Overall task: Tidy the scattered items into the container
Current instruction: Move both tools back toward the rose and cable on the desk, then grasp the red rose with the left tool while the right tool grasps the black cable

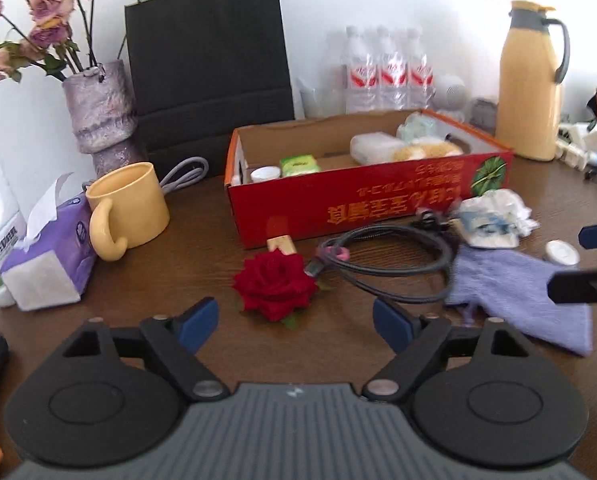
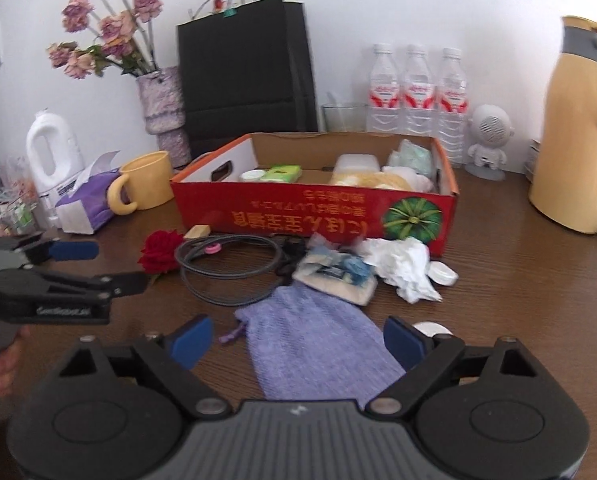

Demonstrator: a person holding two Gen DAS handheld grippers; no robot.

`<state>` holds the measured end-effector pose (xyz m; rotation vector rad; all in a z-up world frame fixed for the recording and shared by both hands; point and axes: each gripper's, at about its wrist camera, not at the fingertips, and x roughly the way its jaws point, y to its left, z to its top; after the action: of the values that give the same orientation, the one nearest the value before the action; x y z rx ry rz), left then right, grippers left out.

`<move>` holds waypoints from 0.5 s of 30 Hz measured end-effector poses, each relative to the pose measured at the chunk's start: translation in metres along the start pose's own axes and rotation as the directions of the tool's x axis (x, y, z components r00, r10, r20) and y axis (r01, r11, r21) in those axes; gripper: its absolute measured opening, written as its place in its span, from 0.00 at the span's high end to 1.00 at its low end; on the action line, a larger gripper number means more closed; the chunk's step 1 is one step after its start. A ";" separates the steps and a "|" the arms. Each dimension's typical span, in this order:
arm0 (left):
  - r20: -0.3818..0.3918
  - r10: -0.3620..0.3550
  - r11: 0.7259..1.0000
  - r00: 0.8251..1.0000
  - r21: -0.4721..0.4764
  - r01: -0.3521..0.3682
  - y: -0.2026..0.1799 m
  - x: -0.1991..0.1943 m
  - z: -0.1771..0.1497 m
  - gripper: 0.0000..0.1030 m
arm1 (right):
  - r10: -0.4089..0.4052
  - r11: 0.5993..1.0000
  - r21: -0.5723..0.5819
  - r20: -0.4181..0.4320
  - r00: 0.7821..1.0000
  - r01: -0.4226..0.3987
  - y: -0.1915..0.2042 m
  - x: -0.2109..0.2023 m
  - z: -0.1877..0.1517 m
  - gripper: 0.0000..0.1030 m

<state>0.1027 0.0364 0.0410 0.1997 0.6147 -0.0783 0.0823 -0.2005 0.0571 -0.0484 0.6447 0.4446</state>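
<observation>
staging a double pick: rose and pouch

both tongs stand wide and empty. no earlier view is given, so only the present stance is stated.

left tongs (image 1: 296, 322): pointed down and forward at the rose (image 1: 275, 283), which lies on the worktop (image 1: 178, 240) just beyond the pad tips, at 12 o'clock in the left wrist view. the box (image 1: 370, 200) sits behind it, open side up, already holding several items. advance until the bloom sits between the pads, then close gently on the head; petals will crush under a hard grip. keep clear of the cable (image 1: 390, 264) at 2 o'clock of the rose.

right tongs (image 2: 298, 340): tilted down over the pouch (image 2: 318, 344), whose near end lies between the pads. lower until the pads reach the fabric, then pinch a fold; flat cloth is likely to slip. watch the small cap (image 2: 430, 328) beside the right pad.

the tissue (image 2: 406, 268), packet (image 2: 338, 272) and lid (image 2: 443, 273) remain scattered before the box front.
</observation>
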 end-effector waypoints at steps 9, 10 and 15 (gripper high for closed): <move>-0.030 -0.012 0.995 0.999 -0.098 0.009 0.051 0.027 -0.003 0.18 | 0.051 0.948 -0.312 -0.034 0.998 -0.059 0.068 0.081 0.029 0.23; -0.028 -0.026 0.995 0.999 -0.099 0.023 0.051 0.029 -0.003 0.18 | 0.037 0.941 -0.336 -0.038 0.999 -0.047 0.073 0.090 0.031 0.29; -0.019 -0.090 0.991 0.996 -0.105 0.088 0.049 0.039 -0.003 0.17 | 0.006 0.940 -0.340 -0.088 0.996 -0.035 0.076 0.114 0.036 0.88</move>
<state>0.1395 0.0844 0.0239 0.0719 0.6500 -0.1296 0.1522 -0.0811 0.0260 -0.3928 0.6473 0.5735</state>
